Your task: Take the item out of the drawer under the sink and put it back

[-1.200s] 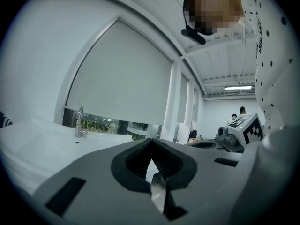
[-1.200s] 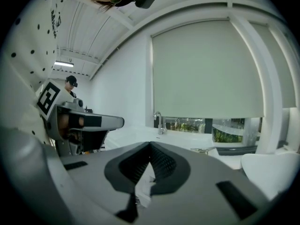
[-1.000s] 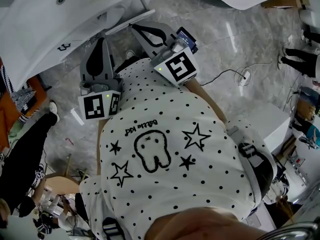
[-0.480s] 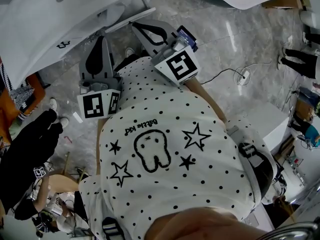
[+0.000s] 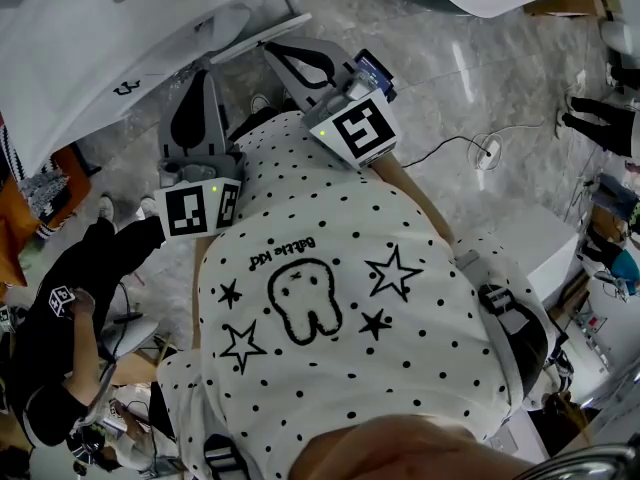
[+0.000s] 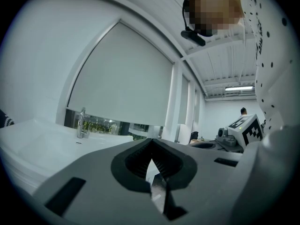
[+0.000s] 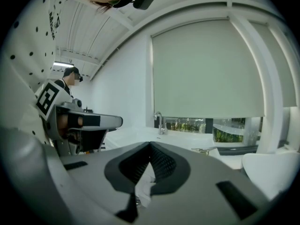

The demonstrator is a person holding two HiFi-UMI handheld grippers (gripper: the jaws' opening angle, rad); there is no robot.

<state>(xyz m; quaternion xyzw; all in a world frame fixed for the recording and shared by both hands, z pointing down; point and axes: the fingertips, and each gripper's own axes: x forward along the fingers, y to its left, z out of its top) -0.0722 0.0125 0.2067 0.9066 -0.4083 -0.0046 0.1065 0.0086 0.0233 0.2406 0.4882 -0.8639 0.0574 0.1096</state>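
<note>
Ahead of the fingers (image 6: pixel 93 182) lies only the sink (image 5: pixel 90 48), as left gripper (image 5: pixel 204 80) and right gripper (image 5: pixel 272 54) hang closed and empty, seemingly idle between moves; drawer and item show in no view.

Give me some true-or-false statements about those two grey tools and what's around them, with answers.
The right gripper holds an item. False: its jaws are shut on nothing.
The left gripper has its jaws together. True.
A faucet stands ahead of the right gripper. True.
The person's shirt is plain black. False: it is white with black dots and stars.
</note>
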